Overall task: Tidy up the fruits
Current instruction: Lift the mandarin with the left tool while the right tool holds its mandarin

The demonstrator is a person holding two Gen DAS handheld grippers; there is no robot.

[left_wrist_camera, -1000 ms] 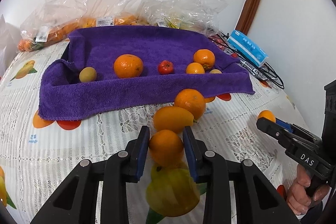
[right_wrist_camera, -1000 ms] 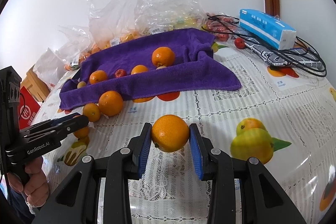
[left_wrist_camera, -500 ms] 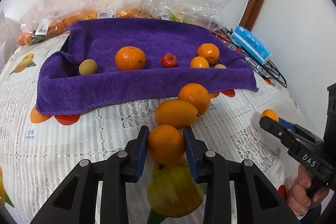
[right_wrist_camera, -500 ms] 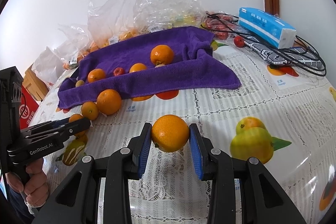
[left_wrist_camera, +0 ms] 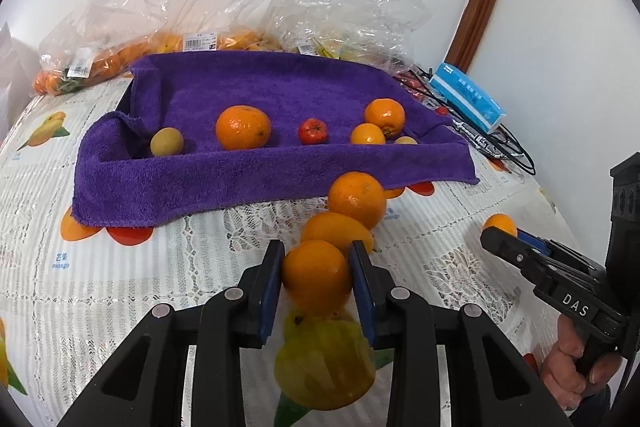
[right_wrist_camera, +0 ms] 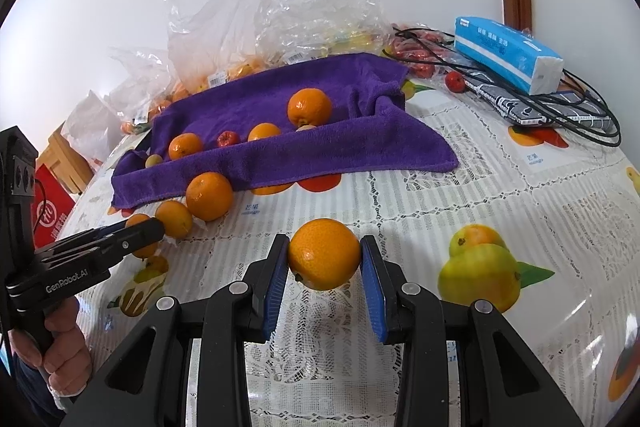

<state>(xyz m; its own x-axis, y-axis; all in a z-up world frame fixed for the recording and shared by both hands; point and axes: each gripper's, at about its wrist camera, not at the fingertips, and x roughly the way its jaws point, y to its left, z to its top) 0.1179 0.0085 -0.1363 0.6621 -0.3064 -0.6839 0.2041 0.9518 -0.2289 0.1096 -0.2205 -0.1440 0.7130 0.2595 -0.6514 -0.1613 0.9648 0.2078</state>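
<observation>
My left gripper (left_wrist_camera: 317, 281) is shut on an orange (left_wrist_camera: 316, 277) and holds it just above the table. Two more oranges (left_wrist_camera: 356, 199) lie right behind it, in front of the purple towel (left_wrist_camera: 200, 183). The towel holds several fruits: oranges (left_wrist_camera: 243, 127), a small red fruit (left_wrist_camera: 313, 131) and a yellow-green one (left_wrist_camera: 166, 141). My right gripper (right_wrist_camera: 325, 261) is shut on another orange (right_wrist_camera: 324, 254), right of the left gripper (right_wrist_camera: 138, 231). The towel also shows in the right wrist view (right_wrist_camera: 340, 151).
Clear plastic bags with fruit (left_wrist_camera: 192, 43) lie behind the towel by the wall. A blue tissue pack (right_wrist_camera: 508, 53), black cables (right_wrist_camera: 580, 115) and a small red fruit (right_wrist_camera: 455, 81) lie at the far right. The lace tablecloth (right_wrist_camera: 500, 195) has fruit prints.
My left gripper has lifted slightly and moved toward the towel with its orange. My right gripper holds its orange almost still.
</observation>
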